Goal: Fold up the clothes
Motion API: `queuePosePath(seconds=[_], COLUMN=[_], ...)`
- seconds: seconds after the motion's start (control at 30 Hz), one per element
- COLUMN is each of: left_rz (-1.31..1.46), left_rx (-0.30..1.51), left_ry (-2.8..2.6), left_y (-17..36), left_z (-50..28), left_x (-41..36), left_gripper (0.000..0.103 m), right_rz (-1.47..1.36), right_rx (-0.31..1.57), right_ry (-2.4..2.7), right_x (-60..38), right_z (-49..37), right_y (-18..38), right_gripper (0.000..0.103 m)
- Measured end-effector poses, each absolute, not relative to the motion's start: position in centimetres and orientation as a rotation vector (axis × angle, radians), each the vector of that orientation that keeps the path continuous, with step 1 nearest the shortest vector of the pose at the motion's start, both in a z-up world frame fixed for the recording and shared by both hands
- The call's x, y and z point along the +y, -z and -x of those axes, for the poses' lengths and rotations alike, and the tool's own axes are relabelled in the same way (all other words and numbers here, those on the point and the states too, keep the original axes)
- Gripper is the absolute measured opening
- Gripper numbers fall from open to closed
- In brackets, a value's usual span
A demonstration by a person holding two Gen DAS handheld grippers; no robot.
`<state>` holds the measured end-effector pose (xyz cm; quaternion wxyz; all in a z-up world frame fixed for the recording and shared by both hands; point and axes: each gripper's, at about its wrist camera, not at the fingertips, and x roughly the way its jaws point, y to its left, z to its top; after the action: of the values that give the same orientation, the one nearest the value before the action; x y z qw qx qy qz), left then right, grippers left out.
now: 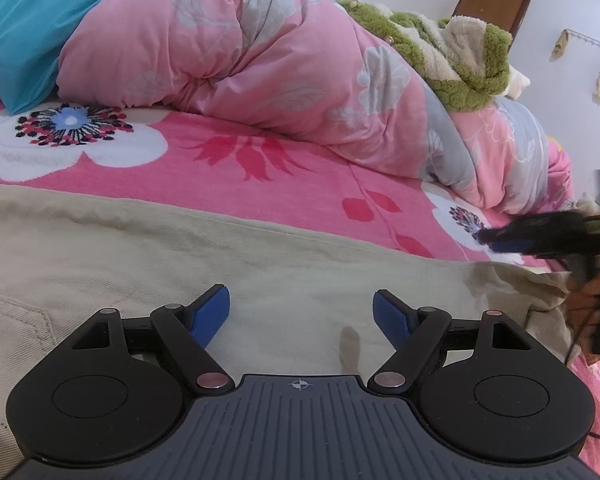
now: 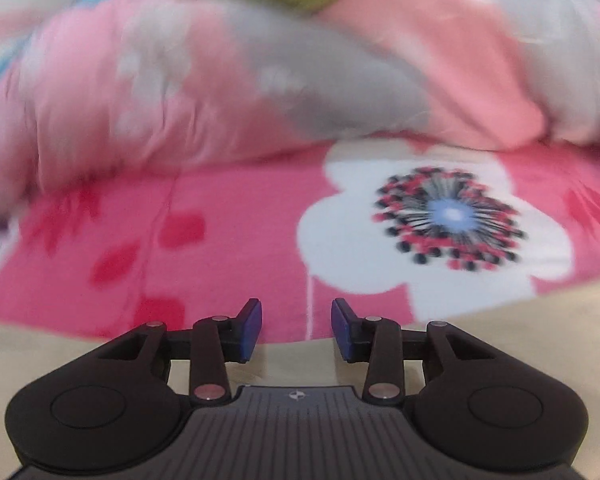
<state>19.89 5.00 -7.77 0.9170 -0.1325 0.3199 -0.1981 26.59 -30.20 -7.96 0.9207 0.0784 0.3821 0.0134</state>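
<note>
A beige garment (image 1: pixel 148 248) lies spread flat on the pink flowered bed sheet (image 1: pixel 260 176). My left gripper (image 1: pixel 301 312) hovers over its middle, open wide, with nothing between the blue pads. In the right wrist view my right gripper (image 2: pixel 296 328) is partly open and empty above the garment's edge (image 2: pixel 100 344), where beige cloth meets the sheet (image 2: pixel 240 240). That view is blurred. In the left wrist view the right gripper (image 1: pixel 540 236) shows blurred at the far right, a hand (image 1: pixel 588 300) on its handle, above the garment's right corner.
A bunched pink and grey quilt (image 1: pixel 260 60) lies along the far side of the bed, a blue pillow (image 1: pixel 24 32) at its left. A green and cream fleece garment (image 1: pixel 452 48) rests on the quilt. A white wall with hooks (image 1: pixel 588 44) stands beyond.
</note>
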Motion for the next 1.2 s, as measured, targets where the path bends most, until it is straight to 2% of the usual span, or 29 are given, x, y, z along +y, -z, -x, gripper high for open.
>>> queuePosePath(seconds=[0.1, 0.2, 0.3, 0.4, 0.63, 0.77, 0.87, 0.93, 1.0, 1.1, 1.2], left_rz=[0.271, 0.272, 0.273, 0.277, 0.281, 0.281, 0.277, 0.276, 0.276, 0.278, 0.279], left_rx=[0.659, 0.66, 0.659, 0.66, 0.666, 0.669, 0.668, 0.667, 0.666, 0.665, 0.667], left_ry=[0.405, 0.403, 0.404, 0.407, 0.408, 0.406, 0.404, 0.402, 0.401, 0.401, 0.399], left_y=[7.8, 7.8, 7.8, 7.8, 7.7, 7.7, 7.7, 7.7, 7.7, 7.8, 7.8], left_z=[-19.9, -19.9, -19.9, -19.9, -19.9, -20.0, -20.0, -20.0, -20.0, -20.0, -20.0], left_x=[5.0, 4.9, 5.0, 5.0, 5.2, 5.1, 5.0, 5.0, 5.0, 5.0, 5.1], left_gripper=[0.079, 0.079, 0.079, 0.079, 0.079, 0.08, 0.08, 0.08, 0.08, 0.08, 0.08], right_rz=[-0.219, -0.18, -0.114, -0.036, -0.07, -0.254, -0.254, -0.19, -0.121, -0.109, -0.089], right_rx=[0.748, 0.812, 0.908, 0.925, 0.801, 0.745, 0.699, 0.688, 0.696, 0.662, 0.666], right_ry=[-0.111, -0.218, -0.239, -0.182, -0.044, -0.033, -0.051, -0.068, -0.085, -0.102, -0.105], right_x=[-30.0, -27.4, -24.6, -23.2, -23.1, -25.2, -25.3, -24.8, -24.1, -24.3, -23.9], right_z=[-23.0, -20.9, -21.3, -23.8, -24.7, -20.9, -16.5, -14.8, -13.4, -12.3, -12.6], right_y=[5.5, 4.9, 6.9, 9.9, 9.1, 7.4, 6.8, 7.7, 9.2, 11.6, 11.5], right_gripper=[0.041, 0.041, 0.041, 0.037, 0.037, 0.037, 0.037, 0.039, 0.047, 0.05, 0.054])
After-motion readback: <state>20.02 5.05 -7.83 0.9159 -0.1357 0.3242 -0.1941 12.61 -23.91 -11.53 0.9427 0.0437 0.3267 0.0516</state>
